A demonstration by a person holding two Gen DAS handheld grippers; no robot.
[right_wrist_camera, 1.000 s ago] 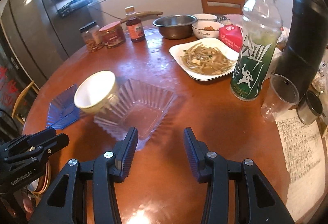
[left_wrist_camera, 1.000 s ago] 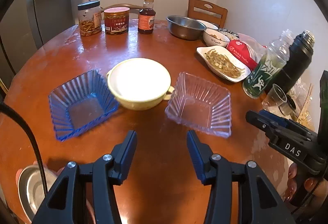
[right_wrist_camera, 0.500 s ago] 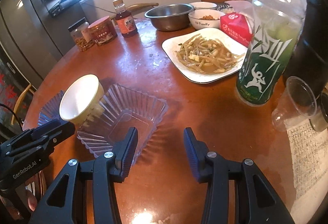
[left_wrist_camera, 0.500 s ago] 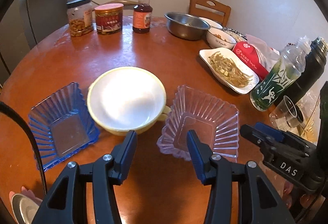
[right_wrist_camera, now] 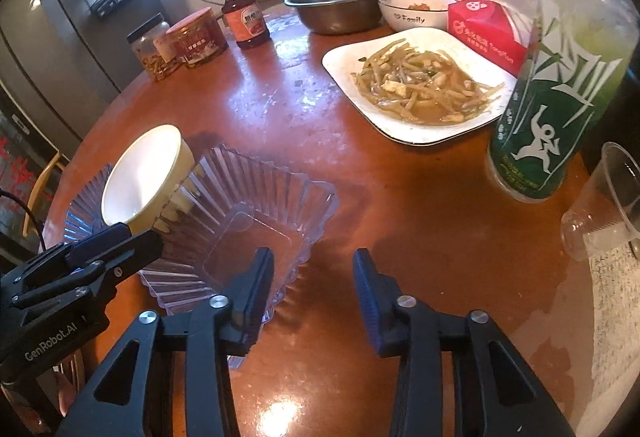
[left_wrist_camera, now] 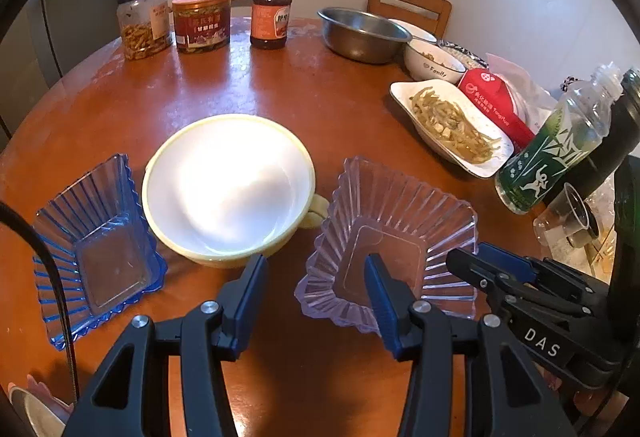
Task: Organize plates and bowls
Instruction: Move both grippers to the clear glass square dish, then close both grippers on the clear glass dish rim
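Note:
A cream round bowl [left_wrist_camera: 228, 185] with a small handle sits mid-table between a blue ribbed square dish [left_wrist_camera: 96, 245] on its left and a clear ribbed square dish [left_wrist_camera: 392, 237] on its right. My left gripper [left_wrist_camera: 316, 277] is open and empty; its right finger is over the clear dish's near left corner, its left finger by the cream bowl's near rim. My right gripper [right_wrist_camera: 314, 273] is open and empty; its left finger is over the clear dish's [right_wrist_camera: 248, 213] near right rim. The cream bowl [right_wrist_camera: 144, 173] shows behind it.
A white plate of food [left_wrist_camera: 452, 125], a green bottle [left_wrist_camera: 556, 141], a black flask [left_wrist_camera: 600, 145], a plastic cup [right_wrist_camera: 604, 205], a red tissue pack [right_wrist_camera: 488, 25], a steel bowl [left_wrist_camera: 360, 33], a white bowl [right_wrist_camera: 416, 9], jars [left_wrist_camera: 200, 21] and a sauce bottle [left_wrist_camera: 272, 9] stand along the far and right sides.
Both grippers have moved forward and down to the clear dish. The left gripper's right finger and the right gripper's left finger now reach over its near rim.

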